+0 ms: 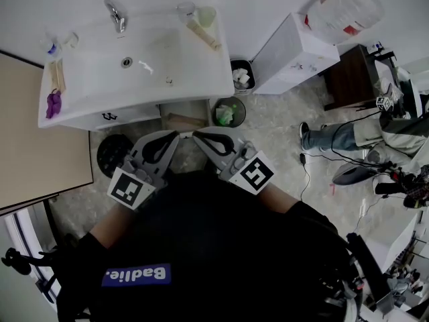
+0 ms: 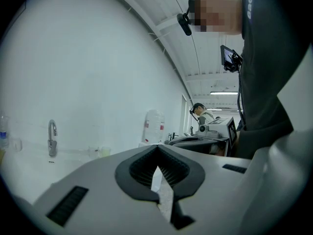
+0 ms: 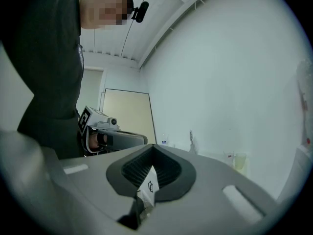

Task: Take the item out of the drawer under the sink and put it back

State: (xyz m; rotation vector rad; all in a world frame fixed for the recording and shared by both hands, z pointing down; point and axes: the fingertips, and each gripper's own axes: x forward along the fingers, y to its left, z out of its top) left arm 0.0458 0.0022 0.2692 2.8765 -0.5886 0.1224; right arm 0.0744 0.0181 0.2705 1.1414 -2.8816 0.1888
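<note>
The left gripper (image 1: 174,136) and right gripper (image 1: 198,136) are held level before the chest, tips converging, close together. Each has its jaws pressed together, nothing between. The forearms (image 1: 289,208) angle inward.

I count two grippers, my left gripper (image 1: 175,135) and right gripper (image 1: 196,135); one washbasin (image 1: 87,72), one tap (image 1: 115,13), two cups (image 1: 206,15), two waste bins (image 1: 230,111), one water jug (image 1: 345,9).

Left gripper (image 2: 157,148) with jaws closed tip to tip, nothing between, faucet (image 2: 51,138) at left before a white wall, large water bottle (image 2: 153,126) beyond, person (image 2: 199,112) farther back
</note>
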